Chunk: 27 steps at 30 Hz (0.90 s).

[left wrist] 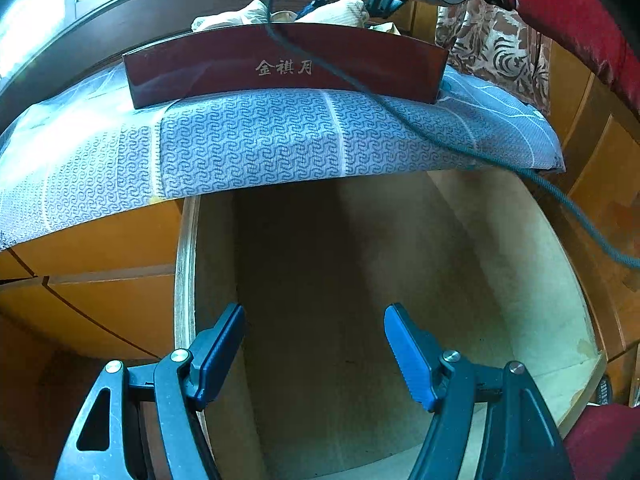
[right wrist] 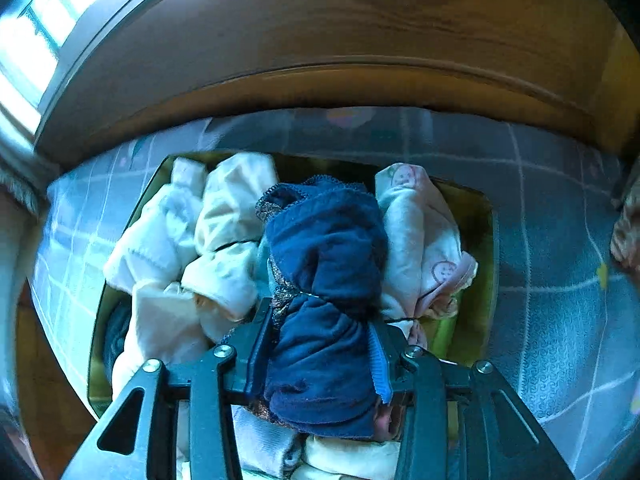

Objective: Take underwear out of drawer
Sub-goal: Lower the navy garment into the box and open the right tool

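The left gripper (left wrist: 314,354) hangs with its 2 blue pads (left wrist: 408,356) spread wide and nothing between them, pointing into the bare wooden drawer (left wrist: 500,240) pulled out below a blue patterned cloth (left wrist: 248,140). Over on that cloth sits a dark red box (left wrist: 280,64) packed with pale bundles, and the right gripper (right wrist: 320,348) is down over it, fingers narrow around a rolled navy underwear bundle (right wrist: 324,272). White rolls (right wrist: 224,224) lie left of it, a pink-printed roll (right wrist: 424,240) right.
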{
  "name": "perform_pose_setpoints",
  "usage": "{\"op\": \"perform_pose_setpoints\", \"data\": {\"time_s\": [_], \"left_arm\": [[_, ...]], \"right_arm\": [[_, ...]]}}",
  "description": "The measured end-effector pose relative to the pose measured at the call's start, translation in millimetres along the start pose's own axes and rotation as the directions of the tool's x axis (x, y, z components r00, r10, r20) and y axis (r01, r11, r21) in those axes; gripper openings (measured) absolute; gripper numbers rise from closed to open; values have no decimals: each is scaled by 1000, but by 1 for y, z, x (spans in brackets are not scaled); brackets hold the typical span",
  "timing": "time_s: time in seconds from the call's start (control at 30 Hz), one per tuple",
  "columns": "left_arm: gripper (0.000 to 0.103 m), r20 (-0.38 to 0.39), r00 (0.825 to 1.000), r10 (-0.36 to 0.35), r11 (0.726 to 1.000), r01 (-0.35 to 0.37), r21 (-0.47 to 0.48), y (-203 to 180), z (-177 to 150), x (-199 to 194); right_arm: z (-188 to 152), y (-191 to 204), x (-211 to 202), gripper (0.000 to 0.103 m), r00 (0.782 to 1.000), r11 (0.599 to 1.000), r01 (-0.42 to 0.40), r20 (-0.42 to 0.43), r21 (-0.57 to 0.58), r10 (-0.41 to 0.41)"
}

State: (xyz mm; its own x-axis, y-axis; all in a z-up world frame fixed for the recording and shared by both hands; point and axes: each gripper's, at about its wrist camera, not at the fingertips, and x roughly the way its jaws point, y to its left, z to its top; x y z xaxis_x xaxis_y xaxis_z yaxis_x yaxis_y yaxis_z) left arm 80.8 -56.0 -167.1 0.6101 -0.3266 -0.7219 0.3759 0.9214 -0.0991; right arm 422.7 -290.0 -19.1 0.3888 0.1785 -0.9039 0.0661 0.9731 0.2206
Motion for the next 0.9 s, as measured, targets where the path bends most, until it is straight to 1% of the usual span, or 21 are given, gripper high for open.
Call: {"op": "perform_pose_setpoints", "data": {"time_s": [0.1, 0.23, 0.27, 0.3, 0.37, 0.4, 0.5, 0.6, 0.67, 0.77, 0.8, 0.87, 0.9], "left_arm": [[73, 1, 1000, -2, 1000, 2, -1, 1, 0, 0], [73, -3, 1000, -1, 1000, 1, 1, -1, 1, 2], [73, -3, 1000, 1, 1000, -1, 1, -1, 1, 2], [73, -3, 1000, 2, 1000, -2, 2, -1, 2, 2], [73, -5, 1000, 5, 1000, -5, 4, -2, 2, 2], [73, -7, 1000, 9, 1000, -9, 7, -2, 2, 3], [73, -14, 1000, 11, 1000, -11, 10, -2, 3, 4], [73, -20, 1000, 4, 1000, -4, 8, -3, 4, 6], [73, -24, 1000, 5, 1000, -4, 9, -5, 4, 7], [73, -28, 1000, 14, 1000, -13, 15, -7, 4, 8], [73, -33, 999, 15, 1000, -15, 17, -8, 4, 9], [73, -39, 999, 12, 1000, -11, 18, -7, 5, 10], [73, -41, 999, 11, 1000, -10, 17, -7, 6, 11]], "right_arm": [[-2, -12, -8, 46, 999, 999, -46, 17, 26, 45], [-11, -15, -27, 48, 997, 1000, -27, 66, 9, 27], [-14, -13, -31, 48, 997, 1000, -15, 77, 0, 15], [-17, -9, -32, 47, 996, 1000, 14, 87, -24, -12], [-23, -2, -32, 41, 992, 996, 76, 105, -55, -70], [-24, 0, -27, 38, 990, 994, 96, 105, -52, -91], [-25, 3, -13, 37, 994, 997, 67, 87, -40, -63], [-30, 15, -9, 37, 993, 993, 58, 107, -102, -47], [-31, 11, -11, 38, 993, 993, 57, 106, -99, -47], [-29, -17, -16, 42, 994, 999, 29, 103, -23, -27], [-30, -22, -18, 44, 994, 1000, -2, 108, -20, 4], [-38, -28, -31, 56, 988, 998, -51, 142, -44, 56], [-43, -30, -39, 66, 985, 997, -51, 161, -58, 60]]}}
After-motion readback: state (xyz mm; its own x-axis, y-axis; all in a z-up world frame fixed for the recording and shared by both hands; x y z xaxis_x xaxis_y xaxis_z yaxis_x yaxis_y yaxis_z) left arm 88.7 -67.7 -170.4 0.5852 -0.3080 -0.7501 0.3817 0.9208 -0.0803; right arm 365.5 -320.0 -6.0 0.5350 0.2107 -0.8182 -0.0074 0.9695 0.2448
